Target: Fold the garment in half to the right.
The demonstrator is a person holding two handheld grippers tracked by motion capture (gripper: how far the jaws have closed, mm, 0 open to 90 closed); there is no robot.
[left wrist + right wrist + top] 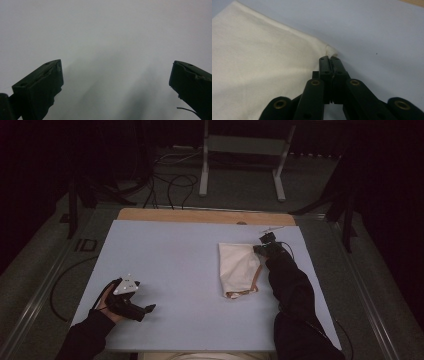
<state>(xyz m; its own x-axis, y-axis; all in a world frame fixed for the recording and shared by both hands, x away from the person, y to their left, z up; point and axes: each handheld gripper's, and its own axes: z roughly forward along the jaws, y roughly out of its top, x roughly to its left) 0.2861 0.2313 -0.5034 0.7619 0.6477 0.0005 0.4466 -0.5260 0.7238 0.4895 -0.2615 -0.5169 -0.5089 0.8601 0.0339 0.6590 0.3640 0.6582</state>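
A cream cloth with a tan strap along its near edge lies flat on the right half of the pale blue table. My right gripper sits at the cloth's far right corner. In the right gripper view the jaws stand together, and the right gripper is shut on that corner of the cloth, a small tuft poking out past the tips. My left gripper rests on the table at the near left, well away from the cloth. In its own view the left gripper is open over bare table.
A wooden strip runs along the table's far edge. Beyond it, cables trail on the floor beside a metal stand. A dark sleeve lies across the table's right side.
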